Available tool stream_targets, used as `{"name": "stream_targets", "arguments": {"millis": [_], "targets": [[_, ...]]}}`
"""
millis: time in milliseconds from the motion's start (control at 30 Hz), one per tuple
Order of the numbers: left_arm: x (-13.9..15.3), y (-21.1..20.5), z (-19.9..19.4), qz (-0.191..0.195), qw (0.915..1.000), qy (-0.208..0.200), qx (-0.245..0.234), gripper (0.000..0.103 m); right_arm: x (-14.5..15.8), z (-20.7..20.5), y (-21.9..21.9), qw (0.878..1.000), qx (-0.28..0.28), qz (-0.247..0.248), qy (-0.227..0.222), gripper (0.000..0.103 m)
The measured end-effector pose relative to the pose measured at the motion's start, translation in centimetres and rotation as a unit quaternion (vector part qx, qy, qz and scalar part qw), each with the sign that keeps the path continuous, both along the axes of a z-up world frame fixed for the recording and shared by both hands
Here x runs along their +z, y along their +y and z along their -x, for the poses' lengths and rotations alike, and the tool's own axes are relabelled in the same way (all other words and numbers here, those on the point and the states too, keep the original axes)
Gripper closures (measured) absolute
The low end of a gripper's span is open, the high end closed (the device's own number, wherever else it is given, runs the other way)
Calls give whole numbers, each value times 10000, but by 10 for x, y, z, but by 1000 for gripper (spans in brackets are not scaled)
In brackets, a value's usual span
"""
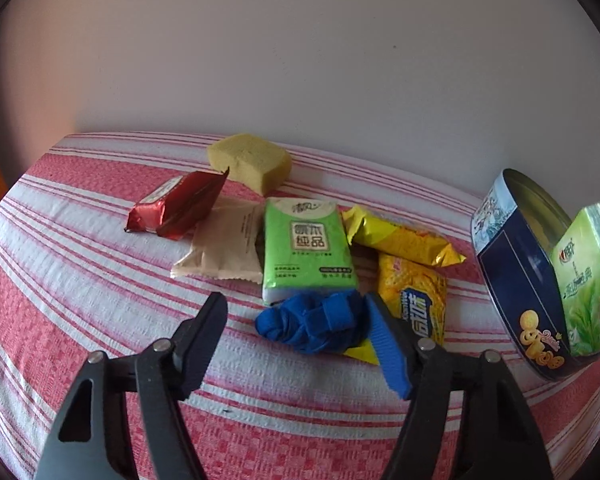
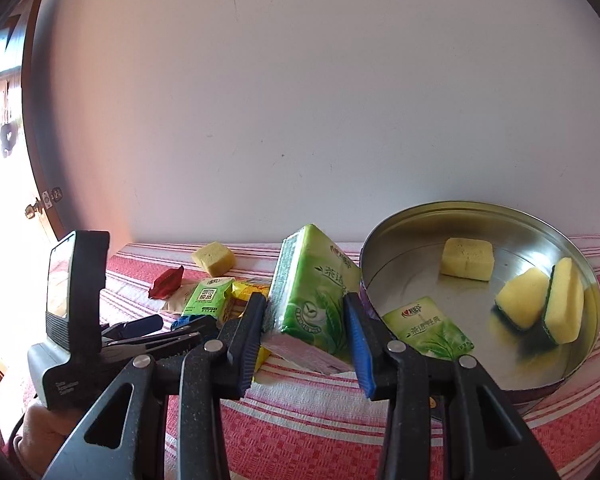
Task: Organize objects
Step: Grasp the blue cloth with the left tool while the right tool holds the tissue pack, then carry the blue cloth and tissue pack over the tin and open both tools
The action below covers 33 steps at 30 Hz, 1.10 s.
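Note:
My right gripper is shut on a green tissue pack, held tilted above the cloth just left of the round metal tin. That same pack shows at the far right of the left wrist view, in front of the tin's blue wall. My left gripper stands open low over the cloth. A knotted blue cloth bundle lies between its fingers, against the blue right pad and well clear of the left finger.
Beyond the bundle lie a small green tissue pack, two yellow snack packets, a beige packet, a red packet and a yellow sponge. The tin holds a sponge block, two scouring sponges and a flat green pack. The wall stands close behind.

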<state>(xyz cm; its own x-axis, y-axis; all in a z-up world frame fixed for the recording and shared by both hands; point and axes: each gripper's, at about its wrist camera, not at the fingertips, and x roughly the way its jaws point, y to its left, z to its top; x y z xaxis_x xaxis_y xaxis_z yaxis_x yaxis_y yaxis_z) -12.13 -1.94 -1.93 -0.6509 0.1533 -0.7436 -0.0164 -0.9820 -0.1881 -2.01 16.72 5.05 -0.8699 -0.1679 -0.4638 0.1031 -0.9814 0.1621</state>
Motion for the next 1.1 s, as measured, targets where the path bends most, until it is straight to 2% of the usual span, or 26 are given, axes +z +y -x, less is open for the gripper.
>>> {"name": "stream_targets", "arguments": {"millis": [33,133,167,367,533,633,733,900,1100], "targets": [[-1,-1,2,-77,10000,-36,7,32,0,1,4,10000,4,21,-3,61],[-1,-2,2,-143,9999,3,-32,43,1,-1,7,10000,36,41,-11,61],[-1,-4,1,-310,9994,31,-133,56,0,-1,7,10000,34,47,-19,61],[-4,-20,-13,-772,9966,106,-269,60,1,-4,8,10000,-74,41,40,61],[10,-24,-29,-465,9977,496,-45,60,4,-8,10,9998,-150,25,161,61],[23,-25,-43,-453,9955,825,58,60,9,-10,14,9994,-185,-2,288,61],[34,-20,-54,-177,9929,1172,70,60,19,-15,19,9988,-189,30,440,61],[47,5,-67,-19,9892,1457,-167,60,26,-20,34,9974,-420,-24,592,61],[68,46,-77,9,9840,1686,-575,60,19,-19,70,9954,-788,-212,508,61]]}}
